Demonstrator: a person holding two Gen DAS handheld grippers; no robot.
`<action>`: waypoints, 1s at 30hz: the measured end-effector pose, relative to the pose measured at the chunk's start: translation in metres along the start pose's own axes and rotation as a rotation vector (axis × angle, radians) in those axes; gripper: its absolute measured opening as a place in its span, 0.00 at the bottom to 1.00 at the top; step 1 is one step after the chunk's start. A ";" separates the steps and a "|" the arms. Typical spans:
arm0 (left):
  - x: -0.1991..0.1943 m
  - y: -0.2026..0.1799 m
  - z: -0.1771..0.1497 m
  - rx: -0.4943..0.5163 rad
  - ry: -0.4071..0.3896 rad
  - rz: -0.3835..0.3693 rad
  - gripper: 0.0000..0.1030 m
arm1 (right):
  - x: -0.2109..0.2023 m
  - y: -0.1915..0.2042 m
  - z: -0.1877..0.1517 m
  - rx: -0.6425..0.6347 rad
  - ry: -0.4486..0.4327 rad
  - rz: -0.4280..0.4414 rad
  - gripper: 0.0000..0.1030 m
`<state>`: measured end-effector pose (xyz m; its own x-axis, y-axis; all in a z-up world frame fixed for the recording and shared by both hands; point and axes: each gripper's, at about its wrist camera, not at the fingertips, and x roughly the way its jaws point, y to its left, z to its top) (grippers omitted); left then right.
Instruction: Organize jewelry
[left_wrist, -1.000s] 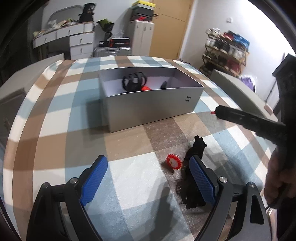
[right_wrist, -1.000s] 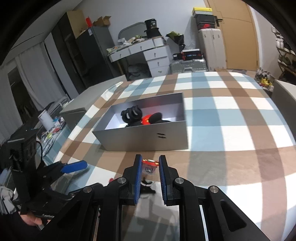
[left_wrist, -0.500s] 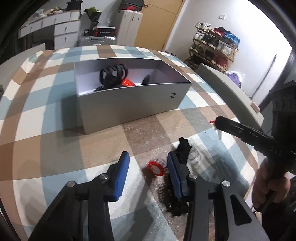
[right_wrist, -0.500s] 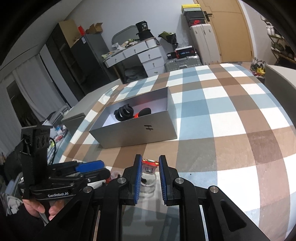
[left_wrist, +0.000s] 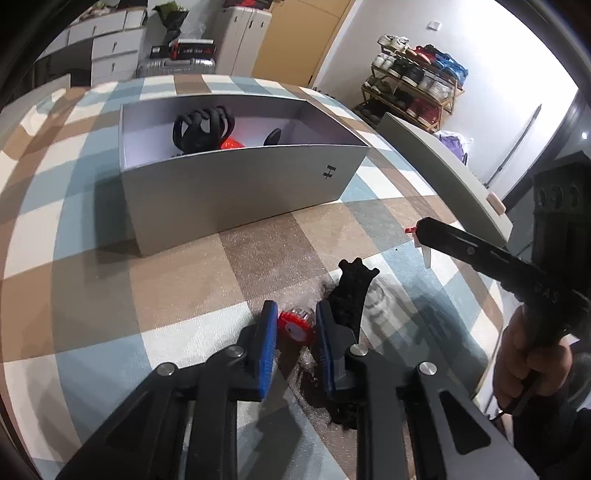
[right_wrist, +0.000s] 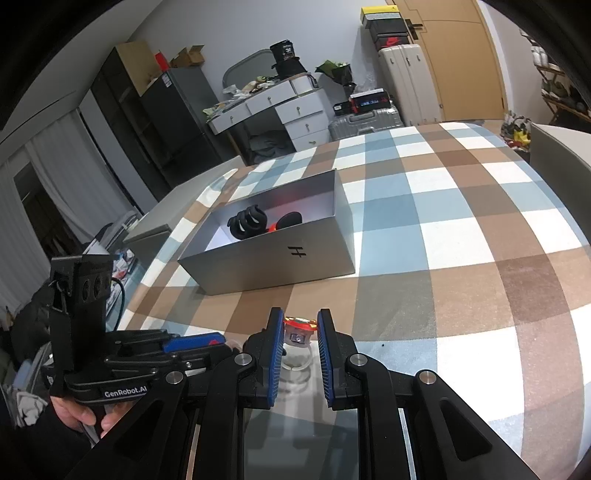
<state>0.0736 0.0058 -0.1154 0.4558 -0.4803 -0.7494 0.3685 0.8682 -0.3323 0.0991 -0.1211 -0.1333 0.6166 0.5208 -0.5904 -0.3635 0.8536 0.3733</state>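
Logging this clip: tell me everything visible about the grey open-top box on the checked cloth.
The grey box is a long, matte, open-top rectangle, cardboard by the look, with paler inner walls and a small black mark on its long side. It sits upright on the checked cloth, touched by neither gripper. Inside lie a black claw clip, something red-orange and another dark piece.

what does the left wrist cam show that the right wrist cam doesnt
Only the left wrist view shows the black hair claw lying on the tablecloth, the left tongs around a red-topped ring, and the shoe rack. Only the right wrist view shows the right tongs gripping a second ring, plus the fridge. Both show the grey box with a black hair claw inside.
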 end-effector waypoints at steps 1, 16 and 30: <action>-0.001 0.000 -0.001 0.004 -0.003 0.005 0.15 | 0.000 0.000 0.000 0.000 0.000 -0.001 0.17; -0.031 -0.006 0.004 0.017 -0.087 0.076 0.15 | -0.012 0.005 0.003 0.002 -0.022 0.012 0.17; -0.068 -0.010 0.039 0.044 -0.230 0.106 0.15 | -0.022 0.035 0.052 -0.069 -0.077 0.101 0.17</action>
<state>0.0708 0.0247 -0.0392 0.6641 -0.4070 -0.6271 0.3412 0.9114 -0.2301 0.1087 -0.1035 -0.0701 0.6254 0.6033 -0.4948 -0.4718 0.7975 0.3761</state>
